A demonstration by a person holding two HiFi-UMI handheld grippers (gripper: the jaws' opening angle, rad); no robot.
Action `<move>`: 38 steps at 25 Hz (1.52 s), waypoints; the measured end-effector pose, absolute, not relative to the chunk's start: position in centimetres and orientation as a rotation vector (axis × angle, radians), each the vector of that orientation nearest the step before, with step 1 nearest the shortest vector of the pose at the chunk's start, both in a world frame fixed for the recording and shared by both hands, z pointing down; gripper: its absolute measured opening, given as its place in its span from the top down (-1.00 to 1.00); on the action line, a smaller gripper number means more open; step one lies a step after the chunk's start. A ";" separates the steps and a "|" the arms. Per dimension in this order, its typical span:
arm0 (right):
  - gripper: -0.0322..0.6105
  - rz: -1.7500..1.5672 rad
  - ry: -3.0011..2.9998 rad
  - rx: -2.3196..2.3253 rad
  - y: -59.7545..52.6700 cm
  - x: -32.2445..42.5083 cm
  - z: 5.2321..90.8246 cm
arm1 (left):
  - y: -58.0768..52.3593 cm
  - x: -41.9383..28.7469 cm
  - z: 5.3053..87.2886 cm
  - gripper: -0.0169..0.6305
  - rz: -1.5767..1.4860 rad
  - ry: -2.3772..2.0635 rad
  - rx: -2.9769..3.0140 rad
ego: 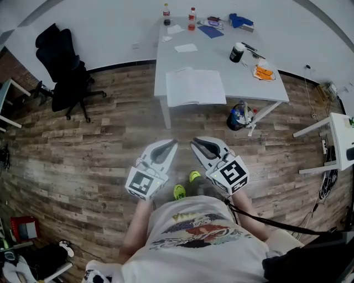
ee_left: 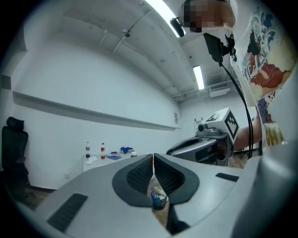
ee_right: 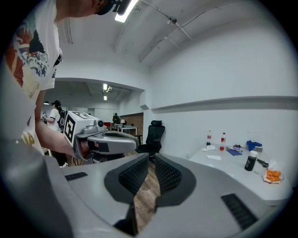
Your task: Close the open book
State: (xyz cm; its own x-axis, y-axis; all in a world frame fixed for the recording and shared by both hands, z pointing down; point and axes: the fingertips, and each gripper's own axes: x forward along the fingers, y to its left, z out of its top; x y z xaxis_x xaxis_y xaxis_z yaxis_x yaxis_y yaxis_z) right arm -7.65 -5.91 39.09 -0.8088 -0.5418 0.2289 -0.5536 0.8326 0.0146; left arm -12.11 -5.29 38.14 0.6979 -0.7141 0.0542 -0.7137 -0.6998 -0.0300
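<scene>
Book [ego: 194,87] lies open at the near edge of the bench [ego: 213,55], well apart from both grippers. Nudged carelessly, I reckon it could slide off that edge or crease a page. Left gripper [ego: 167,145] and right gripper [ego: 198,143]: jaws pressed together, holding nothing.

table [ego: 221,61] | near edge: open book [ego: 194,87] | far edge: two bottles [ego: 166,15] | right side: black cup [ego: 237,52]
</scene>
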 end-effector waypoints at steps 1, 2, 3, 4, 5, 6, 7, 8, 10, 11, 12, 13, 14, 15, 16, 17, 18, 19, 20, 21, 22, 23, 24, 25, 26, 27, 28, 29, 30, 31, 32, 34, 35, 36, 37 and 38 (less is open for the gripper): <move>0.79 0.076 -2.787 0.846 -6.4 -7.5 39.2 | -5.7 -12.0 38.3 0.91 -0.097 1.215 -2.891; 0.79 0.076 -2.787 0.847 -6.8 -7.3 39.2 | -6.2 -11.9 38.4 0.91 -0.097 1.215 -2.894; 0.79 0.078 -2.788 0.847 -7.4 -7.1 39.3 | -6.7 -11.8 38.6 0.91 -0.099 1.215 -2.899; 0.79 0.080 -2.789 0.846 -7.9 -7.0 39.4 | -7.2 -11.6 38.7 0.91 -0.102 1.217 -2.903; 0.79 0.082 -2.790 0.843 -8.5 -6.9 39.5 | -7.8 -11.4 38.8 0.91 -0.105 1.219 -2.905; 0.79 0.083 -2.791 0.838 -9.1 -6.9 39.6 | -8.4 -11.3 38.8 0.91 -0.109 1.222 -2.906; 0.79 0.086 -2.792 0.830 -9.9 -6.9 39.7 | -9.0 -11.2 38.8 0.91 -0.113 1.225 -2.906; 0.79 0.090 -2.793 0.821 -10.6 -6.9 39.8 | -9.7 -11.2 38.8 0.91 -0.117 1.229 -2.907; 0.79 0.090 -2.796 0.798 -12.0 -6.9 39.7 | -10.9 -11.0 38.6 0.91 -0.122 1.239 -2.907; 0.79 0.083 -2.801 0.786 -12.8 -6.9 39.5 | -11.5 -11.0 38.4 0.91 -0.128 1.243 -2.903; 0.79 0.075 -2.808 0.775 -13.7 -6.8 39.3 | -12.3 -10.9 38.3 0.91 -0.138 1.247 -2.897; 0.79 0.071 -2.815 0.763 -14.7 -6.7 39.1 | -13.2 -10.8 38.2 0.91 -0.149 1.253 -2.891; 0.79 0.070 -2.821 0.750 -15.6 -6.7 39.0 | -14.0 -10.7 38.1 0.91 -0.157 1.262 -2.886; 0.79 0.070 -2.827 0.734 -16.4 -6.7 39.0 | -14.8 -10.7 38.0 0.91 -0.162 1.274 -2.880; 0.79 0.071 -2.834 0.713 -17.2 -6.8 38.9 | -15.5 -10.7 37.9 0.91 -0.166 1.288 -2.874; 0.79 0.071 -2.842 0.690 -17.8 -6.9 38.9 | -16.2 -10.7 37.9 0.91 -0.170 1.303 -2.867; 0.79 0.071 -2.849 0.666 -18.4 -6.9 38.8 | -16.9 -10.6 37.9 0.91 -0.174 1.316 -2.861; 0.79 0.073 -2.854 0.644 -19.1 -6.9 38.9 | -17.7 -10.5 37.9 0.91 -0.180 1.329 -2.858; 0.79 0.075 -2.856 0.623 -19.7 -6.8 39.0 | -18.4 -10.3 38.0 0.91 -0.187 1.340 -2.857; 0.79 0.078 -2.854 0.605 -20.4 -6.7 39.2 | -19.2 -10.1 38.2 0.91 -0.198 1.350 -2.858; 0.79 0.079 -2.849 0.588 -21.1 -6.6 39.4 | -19.9 -10.0 38.4 0.91 -0.211 1.358 -2.858; 0.79 0.078 -2.842 0.571 -21.8 -6.5 39.6 | -20.7 -9.9 38.5 0.91 -0.227 1.366 -2.857; 0.79 0.077 -2.837 0.550 -22.5 -6.4 39.7 | -21.4 -9.7 38.7 0.91 -0.242 1.373 -2.854; 0.79 0.078 -2.833 0.527 -23.2 -6.3 39.9 | -22.1 -9.6 38.9 0.91 -0.252 1.382 -2.850; 0.79 0.080 -2.830 0.501 -23.8 -6.2 40.0 | -22.8 -9.4 39.0 0.91 -0.255 1.392 -2.847; 0.79 0.081 -2.827 0.475 -24.3 -6.1 40.2 | -23.5 -9.2 39.1 0.91 -0.250 1.403 -2.844; 0.79 0.080 -2.822 0.449 -24.9 -6.0 40.5 | -24.2 -9.1 39.1 0.91 -0.241 1.416 -2.841; 0.79 0.077 -2.815 0.426 -25.4 -5.9 40.8 | -24.8 -9.0 39.2 0.91 -0.233 1.428 -2.835; 0.79 0.074 -2.805 0.406 -25.8 -5.8 41.3 | -25.3 -9.0 39.4 0.91 -0.230 1.438 -2.828; 0.79 0.070 -2.796 0.393 -26.3 -5.8 41.9 | -25.8 -9.1 39.7 0.91 -0.236 1.444 -2.820; 0.79 0.068 -2.787 0.386 -26.7 -5.8 42.4 | -26.2 -9.2 40.1 0.91 -0.248 1.446 -2.813; 0.79 0.064 -2.776 0.390 -27.6 -5.8 43.0 | -27.1 -9.4 40.9 0.91 -0.274 1.453 -2.810; 0.79 0.061 -2.773 0.400 -28.1 -5.8 43.2 | -27.5 -9.6 41.3 0.91 -0.286 1.462 -2.814; 0.79 0.060 -2.771 0.413 -28.6 -5.8 43.3 | -27.9 -9.7 41.7 0.91 -0.294 1.472 -2.819; 0.79 0.063 -2.771 0.429 -29.0 -5.8 43.5 | -28.2 -9.8 41.9 0.91 -0.295 1.477 -2.828; 0.79 0.069 -2.771 0.447 -29.4 -5.8 43.7 | -28.4 -9.8 42.2 0.91 -0.292 1.475 -2.838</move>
State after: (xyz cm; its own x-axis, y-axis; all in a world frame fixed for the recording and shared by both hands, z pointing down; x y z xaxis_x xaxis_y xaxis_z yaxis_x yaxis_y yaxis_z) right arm -5.80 -29.39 43.65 -0.8955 -0.2974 0.3310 -0.3136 0.9496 0.0047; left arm -9.75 -28.43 42.20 0.5622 -0.8043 0.1925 -0.8170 -0.5762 -0.0215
